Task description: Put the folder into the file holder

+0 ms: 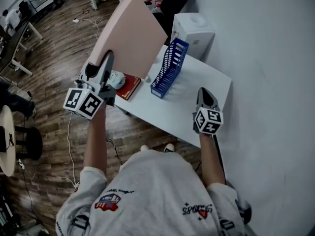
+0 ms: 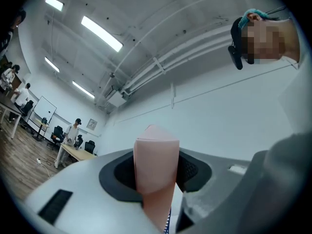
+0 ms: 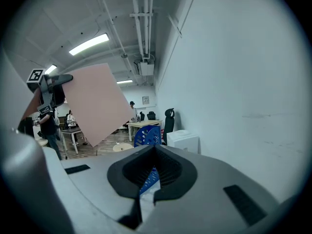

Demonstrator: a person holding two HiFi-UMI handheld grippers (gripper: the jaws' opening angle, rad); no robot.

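A person seen from above stands at a white table [image 1: 189, 109], holding a gripper in each hand. The left gripper [image 1: 107, 58], at about 10 o'clock in the head view, is clenched on a large pale pink folder [image 1: 130, 31]. Its own view shows the folder's edge pinched between the two dark pads. The folder is held up in the air, tilted, with its broad face toward the camera and its far end reaching toward 12 o'clock. Its lowest corner hangs just beside the left side of a blue slatted file holder [image 1: 170, 68], and the folder is outside the holder. The file holder stands upright on the table near the centre of the head view, its open top facing up. At the holder's 9 o'clock, at the table's left edge, lies a red book [image 1: 130, 88] with a small pale rounded object [image 1: 116, 79] on it, partly hidden by the left gripper. At the holder's 1 o'clock stands a white box-shaped unit [image 1: 195, 32] against the wall. The right gripper [image 1: 203, 91] is at the holder's 4 o'clock, over bare tabletop and well apart from the folder. Its jaws are drawn together with nothing held between them.
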